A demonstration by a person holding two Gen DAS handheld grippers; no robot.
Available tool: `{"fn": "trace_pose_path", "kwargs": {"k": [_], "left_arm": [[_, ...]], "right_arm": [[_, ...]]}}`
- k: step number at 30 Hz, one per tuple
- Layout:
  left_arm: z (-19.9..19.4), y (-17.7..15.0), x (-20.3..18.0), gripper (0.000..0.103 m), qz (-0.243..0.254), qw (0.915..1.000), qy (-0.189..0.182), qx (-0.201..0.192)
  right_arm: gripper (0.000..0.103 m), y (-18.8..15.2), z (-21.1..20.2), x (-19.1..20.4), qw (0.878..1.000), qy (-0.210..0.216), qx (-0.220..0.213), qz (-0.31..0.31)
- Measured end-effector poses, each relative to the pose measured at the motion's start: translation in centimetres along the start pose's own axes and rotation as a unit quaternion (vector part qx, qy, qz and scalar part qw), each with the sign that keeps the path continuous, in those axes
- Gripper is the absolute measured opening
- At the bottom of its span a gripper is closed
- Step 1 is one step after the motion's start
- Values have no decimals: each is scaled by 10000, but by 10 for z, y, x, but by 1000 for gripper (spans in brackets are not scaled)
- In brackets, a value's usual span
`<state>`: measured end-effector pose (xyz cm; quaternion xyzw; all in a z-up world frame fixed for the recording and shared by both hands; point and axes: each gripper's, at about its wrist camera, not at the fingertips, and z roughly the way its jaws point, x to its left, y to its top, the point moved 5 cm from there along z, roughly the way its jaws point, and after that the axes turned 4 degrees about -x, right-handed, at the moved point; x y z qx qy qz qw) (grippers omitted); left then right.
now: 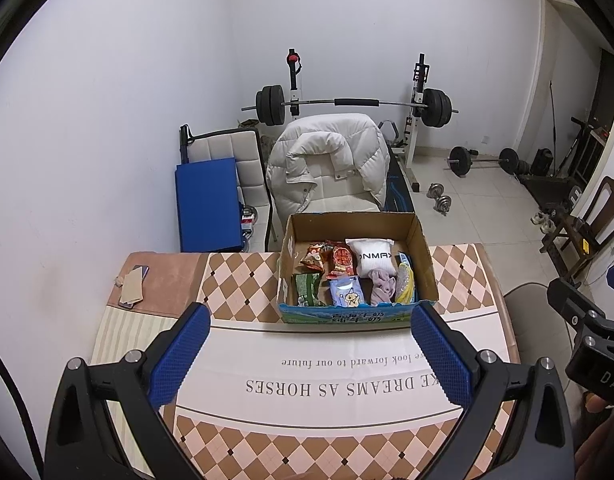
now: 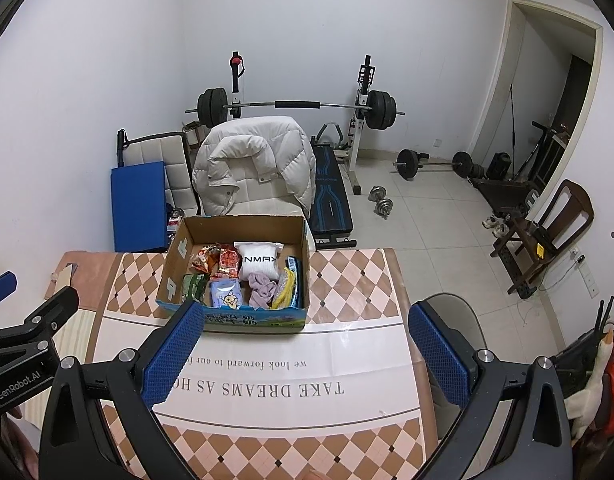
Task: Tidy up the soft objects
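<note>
An open cardboard box stands at the far side of the table. It holds a white pillow pack, red and orange snack bags, a green packet, a blue tissue pack, a mauve cloth and a yellow item. My left gripper is open and empty, held above the table before the box. My right gripper is open and empty, right of the left one.
The table carries a checkered cloth with printed text. A phone and card lie at its far left. A chair with a white puffer jacket stands behind the box. Barbell rack, weights and a wooden chair stand beyond.
</note>
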<state>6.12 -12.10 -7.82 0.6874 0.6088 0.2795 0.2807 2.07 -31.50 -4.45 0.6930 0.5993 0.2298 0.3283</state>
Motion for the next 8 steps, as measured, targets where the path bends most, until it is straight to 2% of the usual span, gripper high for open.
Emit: {"fn": "trace_pose_path", "kwargs": {"k": [8], "left_arm": [[-1, 0, 1, 103, 34, 10000, 4, -74]], "right_arm": [[103, 3, 1, 3, 10000, 10, 2, 4]]}}
